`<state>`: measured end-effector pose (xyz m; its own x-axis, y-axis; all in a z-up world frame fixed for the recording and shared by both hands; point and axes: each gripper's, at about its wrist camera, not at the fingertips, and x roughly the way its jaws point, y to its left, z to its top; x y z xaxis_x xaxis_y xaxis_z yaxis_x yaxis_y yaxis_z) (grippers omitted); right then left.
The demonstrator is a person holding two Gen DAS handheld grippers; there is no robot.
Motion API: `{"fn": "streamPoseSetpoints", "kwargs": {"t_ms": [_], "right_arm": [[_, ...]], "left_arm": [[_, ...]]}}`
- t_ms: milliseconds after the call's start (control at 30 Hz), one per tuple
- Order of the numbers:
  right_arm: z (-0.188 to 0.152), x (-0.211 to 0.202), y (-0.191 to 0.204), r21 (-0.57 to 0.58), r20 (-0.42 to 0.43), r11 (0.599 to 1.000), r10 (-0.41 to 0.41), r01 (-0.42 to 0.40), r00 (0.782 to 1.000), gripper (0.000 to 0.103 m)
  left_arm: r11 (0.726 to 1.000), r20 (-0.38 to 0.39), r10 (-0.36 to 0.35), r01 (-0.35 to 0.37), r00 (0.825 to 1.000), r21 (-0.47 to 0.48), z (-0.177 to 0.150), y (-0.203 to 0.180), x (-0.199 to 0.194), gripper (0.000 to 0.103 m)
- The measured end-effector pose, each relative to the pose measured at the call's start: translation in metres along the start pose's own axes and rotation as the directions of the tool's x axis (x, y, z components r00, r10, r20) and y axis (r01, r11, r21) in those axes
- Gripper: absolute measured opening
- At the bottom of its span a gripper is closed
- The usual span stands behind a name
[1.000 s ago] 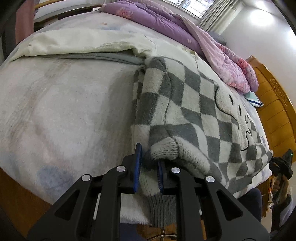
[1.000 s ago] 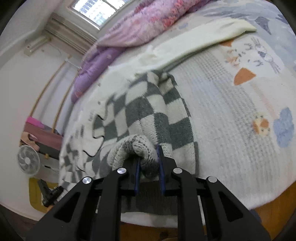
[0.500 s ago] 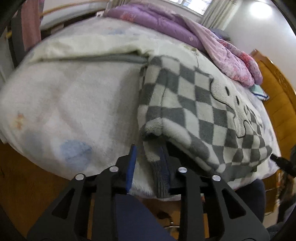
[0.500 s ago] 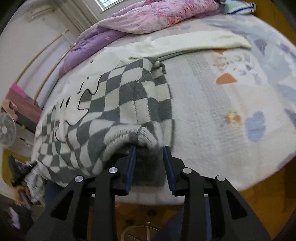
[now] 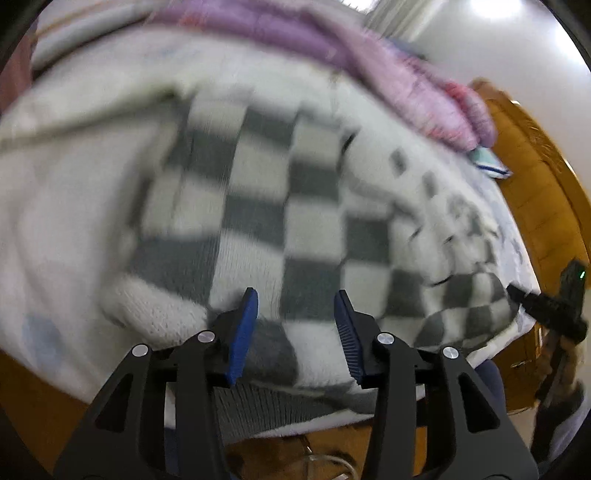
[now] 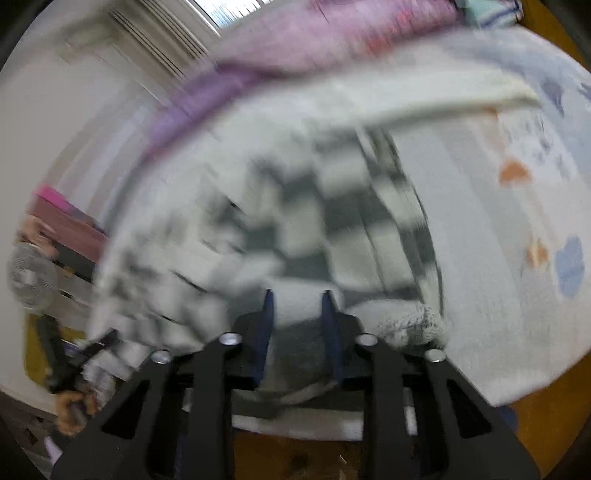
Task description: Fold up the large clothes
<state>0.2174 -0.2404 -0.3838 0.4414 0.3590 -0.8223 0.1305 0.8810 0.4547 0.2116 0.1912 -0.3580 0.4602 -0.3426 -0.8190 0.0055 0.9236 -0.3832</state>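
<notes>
Both fisheye views are heavily smeared by motion blur, so the grey-and-white checkered fleece garment (image 5: 280,206) (image 6: 332,221) and the pink-purple quilt (image 5: 369,74) (image 6: 314,44) lose their edges, while the black gripper frames with blue finger pads (image 5: 243,325) (image 6: 264,325) stay sharp in the foreground. Soft, even light fills the room, with a blown-out glare patch on the white wall (image 5: 491,11) and daylight from the bright window (image 6: 236,11). Lines bend strongly toward the dark circular vignette at each rim, and shadows are faint.

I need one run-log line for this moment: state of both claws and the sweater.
left claw: open | right claw: open | checkered sweater: lies on bed, held by neither claw | views: motion-blurred
</notes>
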Motion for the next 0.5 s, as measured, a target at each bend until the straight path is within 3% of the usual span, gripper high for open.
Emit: {"fn": "streamPoseSetpoints", "kwargs": {"t_ms": [33,67,133,233,333,367,433,500], "right_arm": [[-0.004,0.011,-0.010,0.006,-0.023,0.999,-0.041,0.042,0.999,0.000],[-0.008,0.019,-0.021,0.013,-0.027,0.998,-0.059,0.059,0.998,0.000],[-0.012,0.025,-0.045,0.088,-0.008,0.996,0.024,-0.023,1.000,0.000],[-0.005,0.017,-0.043,0.092,-0.007,0.995,0.049,-0.048,0.999,0.000],[0.010,-0.010,-0.041,0.092,0.088,0.992,0.076,-0.084,0.993,0.012],[0.018,-0.019,-0.039,0.077,0.127,0.995,0.055,-0.065,0.990,0.019],[0.030,-0.026,-0.036,0.048,0.181,0.999,-0.028,0.020,0.983,0.066],[0.043,-0.019,-0.038,0.025,0.181,0.998,-0.053,0.050,0.982,0.067]], "left_arm": [[1.000,-0.014,0.000,-0.001,1.000,-0.027,-0.006,0.006,0.007,0.044],[0.999,-0.030,0.002,-0.003,1.000,-0.044,-0.014,0.011,0.013,0.044],[0.999,-0.032,-0.002,0.000,0.999,-0.047,-0.022,0.016,0.018,0.044],[0.998,-0.019,-0.008,0.007,1.000,-0.056,-0.025,0.016,0.018,0.044],[0.999,-0.031,0.006,-0.008,0.999,-0.045,-0.023,0.013,0.020,0.044],[0.999,-0.031,0.011,-0.012,0.999,-0.041,-0.024,0.012,0.020,0.044],[0.999,-0.025,0.011,-0.012,1.000,-0.044,-0.023,0.011,0.020,0.044],[0.999,-0.016,0.008,-0.009,1.000,-0.053,-0.025,0.011,0.020,0.044]]}}
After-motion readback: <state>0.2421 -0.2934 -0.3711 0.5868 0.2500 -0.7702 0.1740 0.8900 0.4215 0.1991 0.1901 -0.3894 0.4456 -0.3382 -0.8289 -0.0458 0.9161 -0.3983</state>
